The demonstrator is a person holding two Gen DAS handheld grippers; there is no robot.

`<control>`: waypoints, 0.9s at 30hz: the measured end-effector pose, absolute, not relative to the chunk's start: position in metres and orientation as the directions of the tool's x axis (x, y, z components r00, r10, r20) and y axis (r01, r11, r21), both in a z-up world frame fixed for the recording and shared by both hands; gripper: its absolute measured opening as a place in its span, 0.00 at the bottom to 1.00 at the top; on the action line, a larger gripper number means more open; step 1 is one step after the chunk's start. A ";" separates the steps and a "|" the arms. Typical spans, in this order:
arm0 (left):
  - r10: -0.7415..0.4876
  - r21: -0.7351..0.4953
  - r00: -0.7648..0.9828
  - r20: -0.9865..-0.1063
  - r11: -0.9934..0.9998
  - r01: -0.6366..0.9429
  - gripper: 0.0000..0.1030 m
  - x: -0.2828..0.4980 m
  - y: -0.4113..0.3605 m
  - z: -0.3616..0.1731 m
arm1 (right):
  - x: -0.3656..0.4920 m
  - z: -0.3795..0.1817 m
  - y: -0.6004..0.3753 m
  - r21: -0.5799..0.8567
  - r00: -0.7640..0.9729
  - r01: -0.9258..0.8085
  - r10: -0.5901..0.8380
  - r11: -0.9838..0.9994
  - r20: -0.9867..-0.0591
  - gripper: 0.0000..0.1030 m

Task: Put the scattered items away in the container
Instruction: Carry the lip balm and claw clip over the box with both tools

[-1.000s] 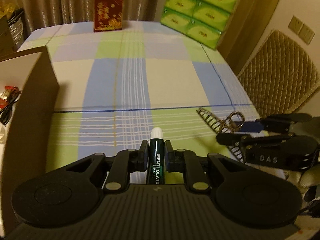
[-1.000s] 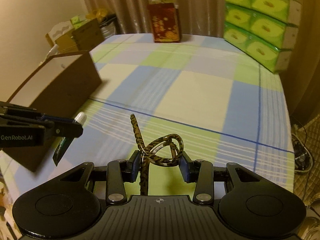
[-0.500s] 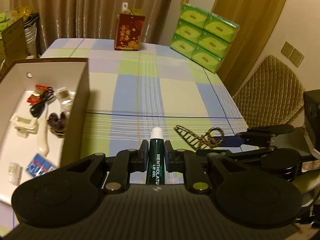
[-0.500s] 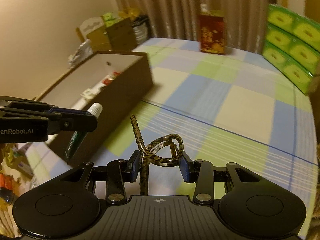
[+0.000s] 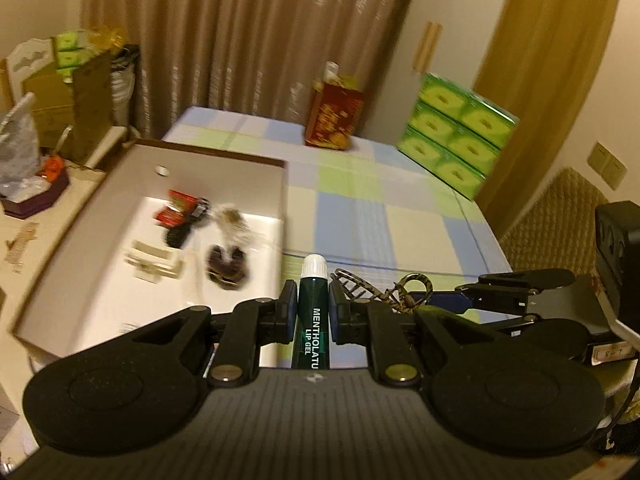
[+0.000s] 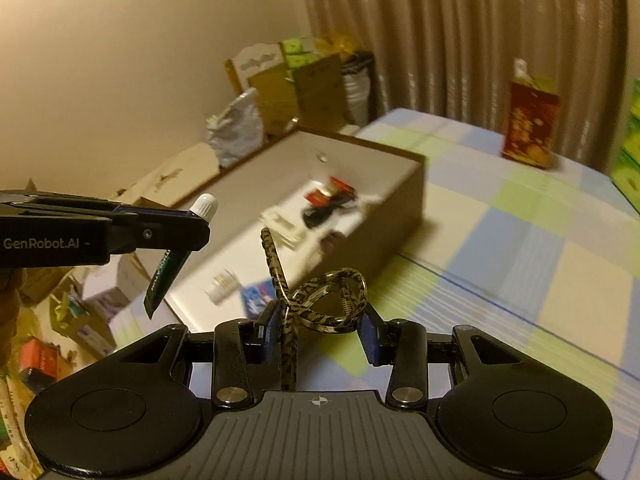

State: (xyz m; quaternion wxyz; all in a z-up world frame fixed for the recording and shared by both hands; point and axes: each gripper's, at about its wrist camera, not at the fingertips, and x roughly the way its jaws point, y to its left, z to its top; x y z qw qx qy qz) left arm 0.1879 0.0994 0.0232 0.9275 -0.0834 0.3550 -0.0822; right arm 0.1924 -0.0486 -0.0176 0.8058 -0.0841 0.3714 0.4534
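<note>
My left gripper (image 5: 313,306) is shut on a dark green lip gel tube (image 5: 313,320) with a white cap. It hangs in the air by the near right corner of the brown box (image 5: 100,200). The tube also shows in the right wrist view (image 6: 168,264), held by the left gripper (image 6: 196,226). My right gripper (image 6: 320,332) is shut on a leopard-print hair clip (image 6: 320,300), held just right of the left one; the clip shows in the left wrist view (image 5: 400,294). The box (image 6: 400,216) has a white inside and holds several small items.
A checked cloth (image 5: 380,208) covers the table. A red gift bag (image 5: 334,120) and a stack of green tissue packs (image 5: 456,140) stand at the far end. Cardboard boxes and clutter (image 6: 280,92) lie on the floor left of the table. A woven chair (image 5: 560,216) is on the right.
Both grippers have risen and swung left toward the box with their items held. The box's inside has come into fuller view in both cameras.
</note>
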 end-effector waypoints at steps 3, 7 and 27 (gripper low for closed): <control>-0.182 -0.202 0.750 -0.636 0.977 0.066 0.12 0.187 0.120 0.028 | 0.192 -0.012 -0.028 0.200 0.303 -0.811 0.687 0.550 -0.661 0.37; -0.143 -0.183 0.761 -0.632 0.983 0.033 0.12 0.190 0.147 0.031 | 0.193 -0.009 0.000 0.191 0.294 -0.829 0.700 0.526 -0.650 0.37; -0.153 -0.140 0.653 -0.742 0.987 0.073 0.12 0.268 0.219 -0.021 | 0.238 -0.067 0.106 0.139 0.299 -0.787 0.569 0.601 -0.766 0.37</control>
